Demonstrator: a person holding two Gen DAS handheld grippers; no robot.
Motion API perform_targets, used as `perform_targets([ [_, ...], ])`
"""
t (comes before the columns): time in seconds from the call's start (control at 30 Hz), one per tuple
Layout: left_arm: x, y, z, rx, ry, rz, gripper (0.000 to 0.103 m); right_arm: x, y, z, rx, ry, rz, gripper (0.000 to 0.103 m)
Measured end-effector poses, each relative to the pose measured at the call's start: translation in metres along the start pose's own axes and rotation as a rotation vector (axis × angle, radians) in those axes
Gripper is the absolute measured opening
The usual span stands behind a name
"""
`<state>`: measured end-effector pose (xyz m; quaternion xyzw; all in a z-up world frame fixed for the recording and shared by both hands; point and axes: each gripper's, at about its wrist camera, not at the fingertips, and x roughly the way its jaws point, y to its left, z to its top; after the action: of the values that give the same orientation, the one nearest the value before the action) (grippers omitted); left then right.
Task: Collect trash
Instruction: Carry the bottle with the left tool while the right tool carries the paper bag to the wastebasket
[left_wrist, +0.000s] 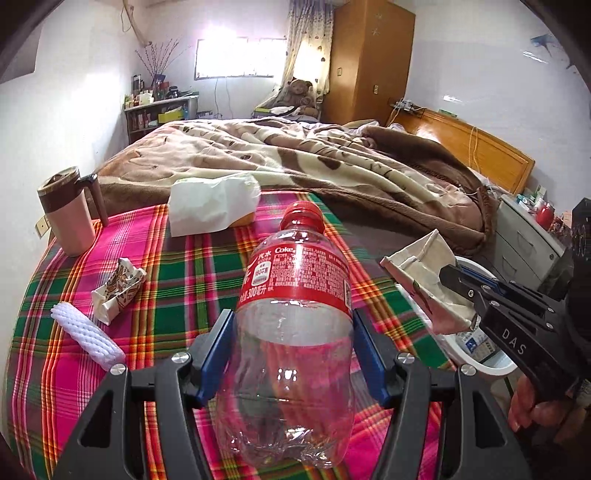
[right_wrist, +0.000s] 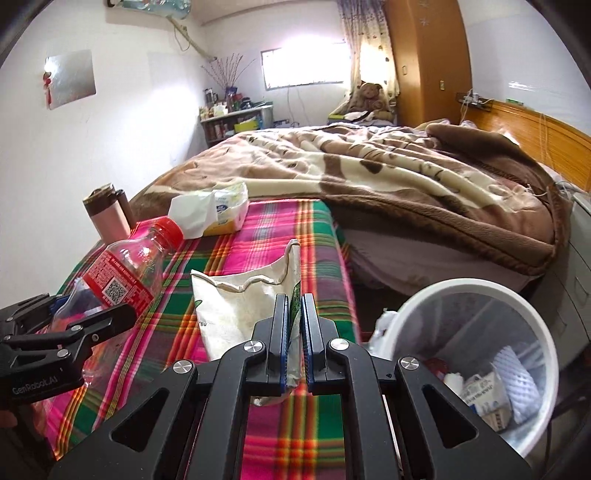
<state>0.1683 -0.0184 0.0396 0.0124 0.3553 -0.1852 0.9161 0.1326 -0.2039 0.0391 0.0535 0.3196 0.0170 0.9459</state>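
Note:
My left gripper (left_wrist: 293, 332) is shut on an empty clear Coke bottle (left_wrist: 295, 280) with a red cap and label, held above the plaid-covered table (left_wrist: 177, 280). The same bottle (right_wrist: 125, 269) and left gripper (right_wrist: 74, 308) show at the left of the right wrist view. My right gripper (right_wrist: 294, 306) is shut on a flattened whitish carton (right_wrist: 236, 306), lifted off the cloth. From the left wrist view that carton (left_wrist: 424, 273) and right gripper (left_wrist: 458, 282) hang over a white trash bin (left_wrist: 480, 365). The bin (right_wrist: 476, 291) stands at the table's right side.
A crumpled patterned carton (left_wrist: 118, 291) and a white foam net (left_wrist: 85, 336) lie on the cloth at left. A tissue pack (left_wrist: 212, 205) and a pink lidded mug (left_wrist: 68, 218) stand at the far edge. A bed with a brown blanket (left_wrist: 314, 158) lies behind.

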Motion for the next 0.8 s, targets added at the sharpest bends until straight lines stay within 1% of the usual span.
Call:
perform_targets([
  [0.23, -0.012, -0.034, -0.002, 0.045, -0.030, -0.034, 0.065, -0.021, -0.023, -0.004, 0.038, -0.034, -0.042, 0.007],
  [0.4, -0.014, -0.061, -0.002, 0.073, -0.045, -0.072, 0.065, -0.038, -0.043, -0.007, 0.061, -0.061, -0.087, 0.007],
  [0.63, -0.007, -0.101, -0.004, 0.115, -0.037, -0.133, 0.065, -0.049, -0.071, -0.010, 0.103, -0.076, -0.148, 0.007],
  [0.8, -0.002, -0.125, -0.005, 0.140, -0.031, -0.159, 0.065, -0.053, -0.087, -0.015, 0.128, -0.074, -0.188, 0.007],
])
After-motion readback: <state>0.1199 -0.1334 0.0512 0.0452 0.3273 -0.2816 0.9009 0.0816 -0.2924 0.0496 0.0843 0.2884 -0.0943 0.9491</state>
